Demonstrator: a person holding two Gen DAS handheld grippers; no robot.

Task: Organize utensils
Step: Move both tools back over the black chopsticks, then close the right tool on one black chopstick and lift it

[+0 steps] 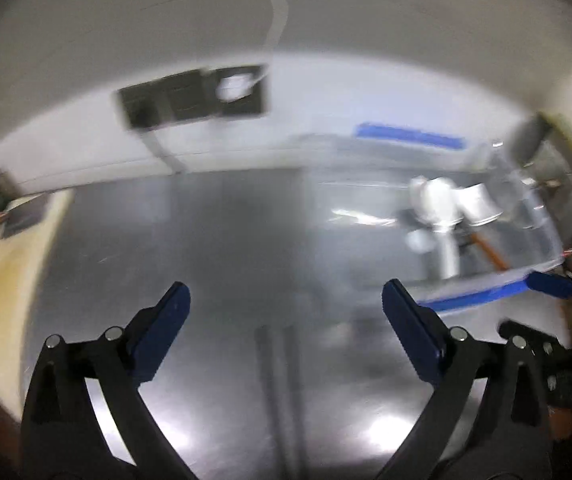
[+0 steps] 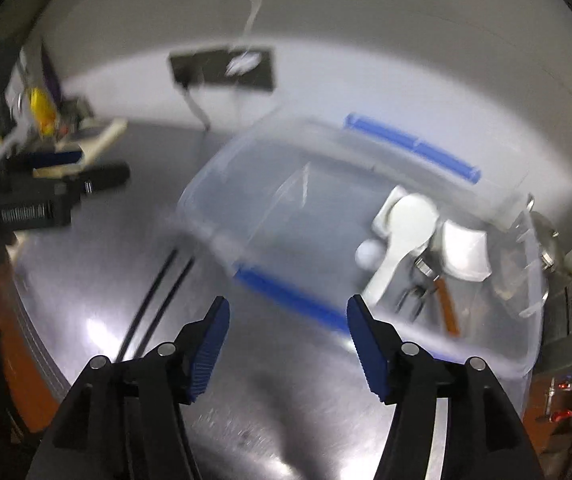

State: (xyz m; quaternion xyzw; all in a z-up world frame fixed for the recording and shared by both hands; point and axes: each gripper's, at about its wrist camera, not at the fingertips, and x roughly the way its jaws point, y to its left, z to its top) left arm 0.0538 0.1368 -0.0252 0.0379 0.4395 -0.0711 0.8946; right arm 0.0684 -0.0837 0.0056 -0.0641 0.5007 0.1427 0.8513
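Observation:
A clear plastic bin (image 2: 222, 184) with blue clip handles (image 2: 414, 144) stands on a steel table (image 2: 94, 304). Inside its right end lie white spoons (image 2: 402, 232), a white scoop (image 2: 466, 256) and a wooden-handled utensil (image 2: 448, 312). The bin (image 1: 534, 208) and the white utensils (image 1: 438, 204) also show at the right of the left wrist view. My right gripper (image 2: 288, 320) is open and empty, just in front of the bin's near blue handle (image 2: 286, 296). My left gripper (image 1: 286, 308) is open and empty over the bare table (image 1: 206, 240), left of the bin. Both views are blurred.
A dark socket plate (image 2: 222, 68) sits on the white wall behind. Clutter with a yellow object (image 2: 42, 108) and a black device (image 2: 34, 208) lies at the table's far left. The other gripper (image 1: 554, 284) shows at the right edge of the left wrist view.

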